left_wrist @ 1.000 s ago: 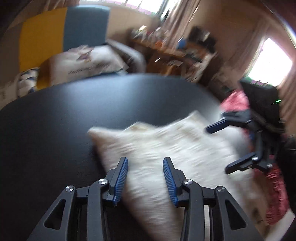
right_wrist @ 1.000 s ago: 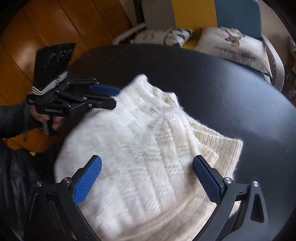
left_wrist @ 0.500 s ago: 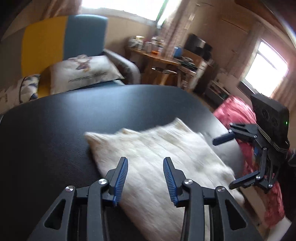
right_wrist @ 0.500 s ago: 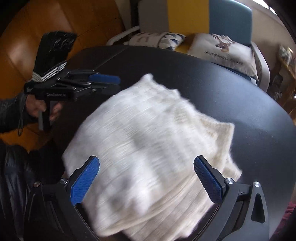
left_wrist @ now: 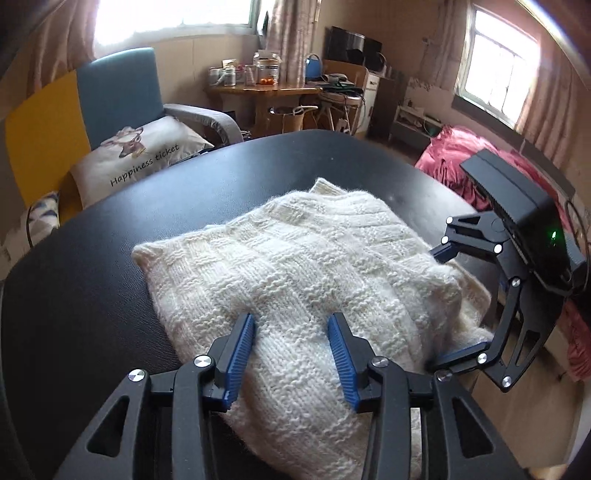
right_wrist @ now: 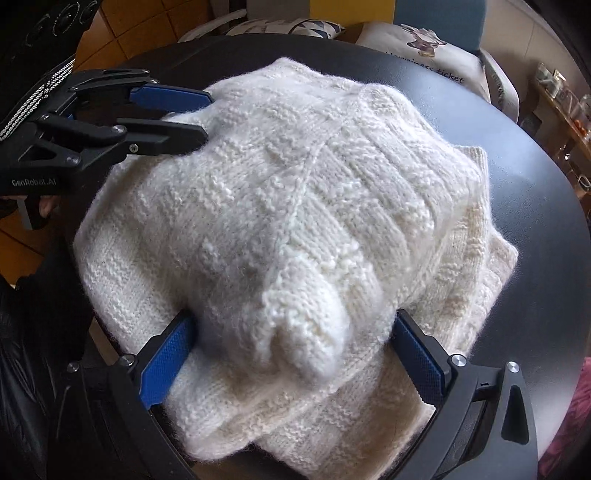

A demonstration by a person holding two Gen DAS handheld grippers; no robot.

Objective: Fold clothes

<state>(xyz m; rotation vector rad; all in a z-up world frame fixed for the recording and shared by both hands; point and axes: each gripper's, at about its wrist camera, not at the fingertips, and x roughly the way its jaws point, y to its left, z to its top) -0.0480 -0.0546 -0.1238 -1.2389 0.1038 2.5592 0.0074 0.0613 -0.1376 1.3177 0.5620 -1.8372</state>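
A cream knitted sweater (left_wrist: 295,266) lies folded in a thick pile on the round black table (left_wrist: 92,277). My left gripper (left_wrist: 291,332) hovers over the pile's near edge; its jaws are opening, with knit lying under and between the fingers but not pinched. In the right wrist view the left gripper (right_wrist: 205,118) touches the sweater (right_wrist: 295,184) at its far left edge. My right gripper (right_wrist: 291,339) stands wide open astride a bulging fold at the near edge. From the left wrist view the right gripper (left_wrist: 441,308) straddles the pile's right corner.
A blue and yellow armchair holds a printed cushion (left_wrist: 140,155) beyond the table (right_wrist: 517,166). A cluttered wooden desk (left_wrist: 258,88) stands at the back and a red cloth (left_wrist: 454,158) lies to the right. A person's dark sleeve (right_wrist: 37,332) is at left, above the wooden floor (right_wrist: 140,29).
Both grippers have closed in on the sweater. The right one has sunk until the fold fills the gap between its fingers. The left one has rolled and moved up to the pile's edge.
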